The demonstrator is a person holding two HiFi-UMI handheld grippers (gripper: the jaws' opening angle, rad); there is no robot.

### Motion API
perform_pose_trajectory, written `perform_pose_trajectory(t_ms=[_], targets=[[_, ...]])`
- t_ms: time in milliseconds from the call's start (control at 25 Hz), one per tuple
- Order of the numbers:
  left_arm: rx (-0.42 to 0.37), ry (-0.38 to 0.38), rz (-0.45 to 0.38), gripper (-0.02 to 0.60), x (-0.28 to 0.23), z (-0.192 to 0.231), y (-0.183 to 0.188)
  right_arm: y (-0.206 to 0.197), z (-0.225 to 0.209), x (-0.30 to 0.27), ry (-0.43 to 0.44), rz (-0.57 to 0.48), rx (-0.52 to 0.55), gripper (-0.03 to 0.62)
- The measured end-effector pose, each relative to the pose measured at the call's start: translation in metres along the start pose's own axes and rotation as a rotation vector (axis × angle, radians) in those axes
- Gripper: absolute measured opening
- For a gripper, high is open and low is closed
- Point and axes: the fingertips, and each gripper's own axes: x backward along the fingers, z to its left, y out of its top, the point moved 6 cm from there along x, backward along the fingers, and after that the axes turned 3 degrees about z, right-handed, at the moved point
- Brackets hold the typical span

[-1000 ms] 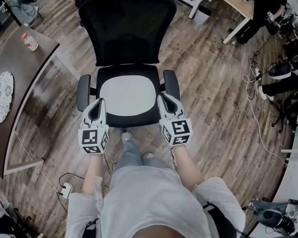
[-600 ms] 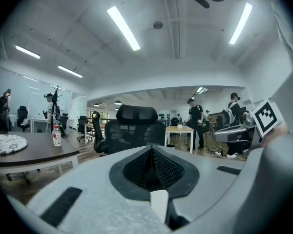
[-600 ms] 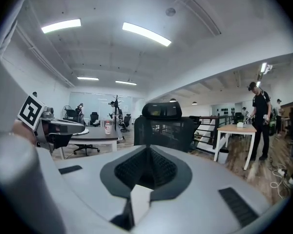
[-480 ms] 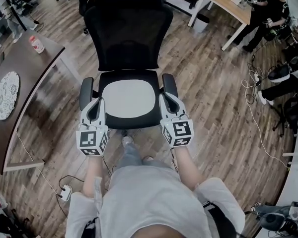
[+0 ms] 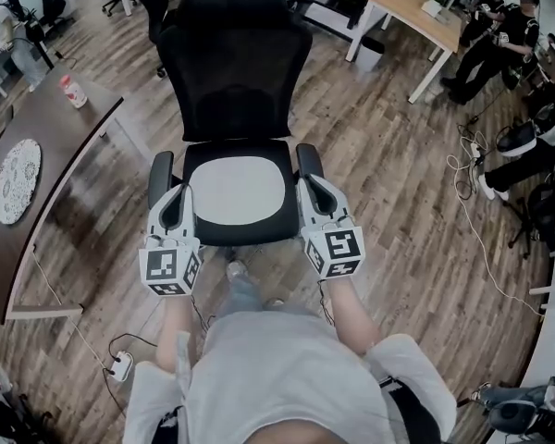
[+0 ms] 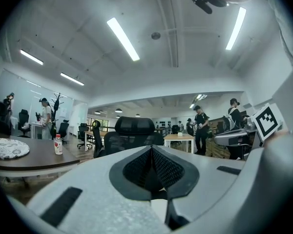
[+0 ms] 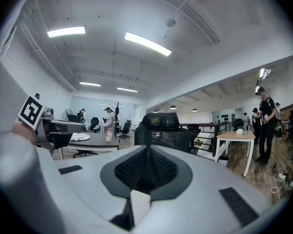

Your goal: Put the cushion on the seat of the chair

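Holding left gripper [image 5: 179, 192] jaws fully together, gripping nothing | holding right gripper [image 5: 309, 185] jaws fully together, gripping nothing | flanking grey cushion [image 5: 238, 190] lying on chair [image 5: 233, 63] seat

Light grey with dark mesh pads on the left gripper [image 5: 179, 192] and the right gripper [image 5: 308, 183] (black-and-white square markers on each cube). Between them, plain off-white for the cushion [image 5: 238, 189]; ahead, black mesh for the chair [image 5: 236, 63]. Below, brown wood-plank floor [image 5: 388, 155]. Left of the left gripper, dark brown worktop [image 5: 65, 141] under a white lace-patterned mat [image 5: 16, 180].
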Motion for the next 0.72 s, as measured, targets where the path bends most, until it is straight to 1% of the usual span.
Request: perform_pose_trajectory(t_ms=[240,720], targets=[[0.023,0.005,-0.037,0.012,0.016,-0.011,0.012,0.01,0.001,0.02,0.012,-0.031,0.021,0.025],[-0.003,0.025,-0.081,0.012,0.038,-0.025,0.028,0.023,0.001,0.045,0.011,-0.083,0.031,0.025]])
